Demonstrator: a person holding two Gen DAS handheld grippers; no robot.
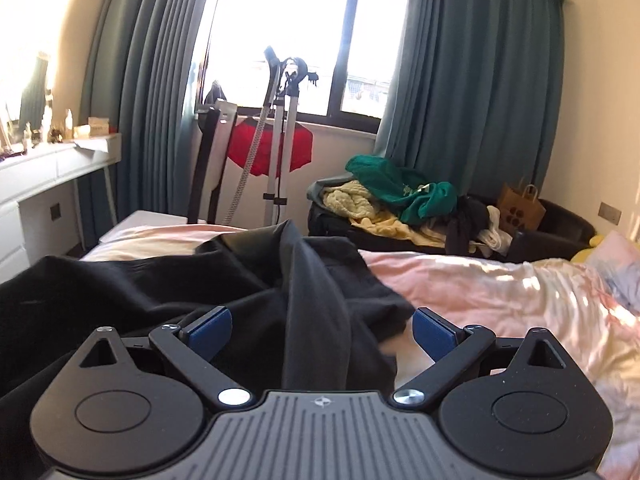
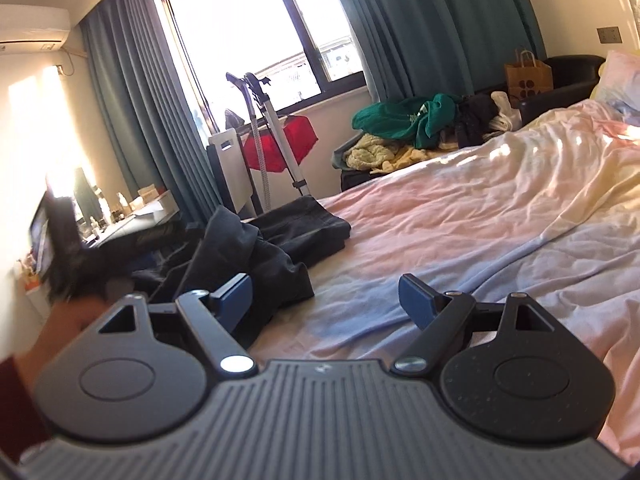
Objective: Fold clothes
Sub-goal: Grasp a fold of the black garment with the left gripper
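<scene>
A crumpled black garment [image 1: 248,280] lies on the pink bedsheet [image 1: 500,296]. My left gripper [image 1: 322,330] is open, its blue pads [image 1: 210,328] spread wide, with a raised fold of the garment lying between them. In the right wrist view the same black garment [image 2: 264,240] lies bunched at the left of the bedsheet [image 2: 460,216]. My right gripper [image 2: 326,300] is open and empty over the bare sheet, its left pad [image 2: 236,300] close to the garment's edge.
A pile of green, yellow and dark clothes [image 1: 400,200] sits on a dark couch beyond the bed, with a brown paper bag [image 1: 520,208]. A garment steamer stand [image 1: 280,120] and red cloth stand by the window. A white dresser [image 1: 48,176] is at left.
</scene>
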